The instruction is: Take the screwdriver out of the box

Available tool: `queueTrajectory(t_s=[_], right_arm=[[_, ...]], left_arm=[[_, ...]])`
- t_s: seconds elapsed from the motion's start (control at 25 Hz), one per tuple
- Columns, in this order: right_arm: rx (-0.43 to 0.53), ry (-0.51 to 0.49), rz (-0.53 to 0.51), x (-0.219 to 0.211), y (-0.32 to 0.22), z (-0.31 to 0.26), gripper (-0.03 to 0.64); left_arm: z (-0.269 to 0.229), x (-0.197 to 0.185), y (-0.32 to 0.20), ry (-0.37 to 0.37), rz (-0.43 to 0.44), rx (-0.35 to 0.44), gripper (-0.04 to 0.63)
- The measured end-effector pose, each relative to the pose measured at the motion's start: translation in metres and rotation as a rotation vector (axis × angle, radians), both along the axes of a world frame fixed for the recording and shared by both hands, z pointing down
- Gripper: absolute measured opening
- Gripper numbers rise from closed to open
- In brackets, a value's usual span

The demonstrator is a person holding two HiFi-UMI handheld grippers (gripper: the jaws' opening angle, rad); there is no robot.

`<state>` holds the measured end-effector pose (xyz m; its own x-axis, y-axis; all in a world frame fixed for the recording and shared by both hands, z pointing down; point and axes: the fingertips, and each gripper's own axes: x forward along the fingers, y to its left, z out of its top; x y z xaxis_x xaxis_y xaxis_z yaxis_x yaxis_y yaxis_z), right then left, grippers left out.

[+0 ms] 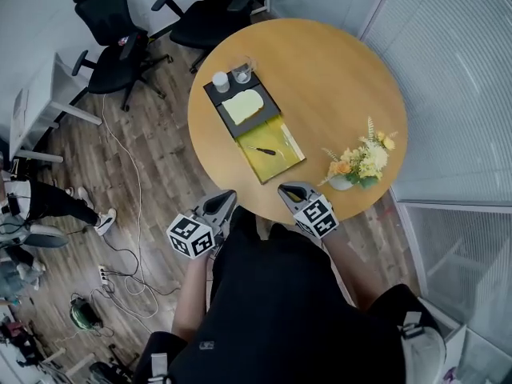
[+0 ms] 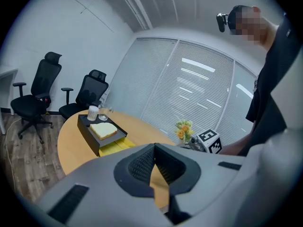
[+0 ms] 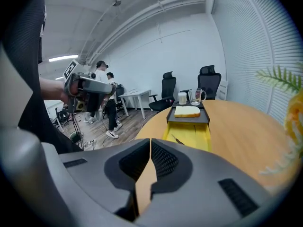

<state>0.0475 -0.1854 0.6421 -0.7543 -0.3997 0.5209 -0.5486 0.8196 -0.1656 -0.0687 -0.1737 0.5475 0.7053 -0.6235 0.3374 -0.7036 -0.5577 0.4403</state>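
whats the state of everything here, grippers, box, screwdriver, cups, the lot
left gripper: shut, nothing between the jaws
right gripper: shut, nothing between the jaws
yellow drawer: slid out of the black box, open
screwdriver: lying flat in the drawer, not held
white cup: upright on the box
glass mug: upright on the box
flower vase: upright on the table

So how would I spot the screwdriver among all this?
Start at the round wooden table, then find the yellow box lying against the black tray. The screwdriver is the small dark stick lying on the box's yellow floor, and it is the only thing inside.
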Motion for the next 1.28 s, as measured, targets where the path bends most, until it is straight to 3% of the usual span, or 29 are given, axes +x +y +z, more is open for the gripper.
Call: queueTrajectory(t_s=[0.36, 0.72, 1.28], right_arm=[[-0.043, 0.074, 0.088, -0.010, -0.028, 0.020, 0.008], [-0.060, 0.159, 0.093, -0.031, -0.063, 0.038, 0.008], [-0.025, 0.370, -0.035, -0.036, -0.101, 0.075, 0.009]], left_arm=[[0.015, -0.010, -0.047, 0.016, 0.097, -0.026, 0.006], [0.025, -0.018, -0.081, 0.032, 0.181, -0.056, 0.006], [0.033, -0.029, -0.100, 0.046, 0.167, -0.096, 0.006]])
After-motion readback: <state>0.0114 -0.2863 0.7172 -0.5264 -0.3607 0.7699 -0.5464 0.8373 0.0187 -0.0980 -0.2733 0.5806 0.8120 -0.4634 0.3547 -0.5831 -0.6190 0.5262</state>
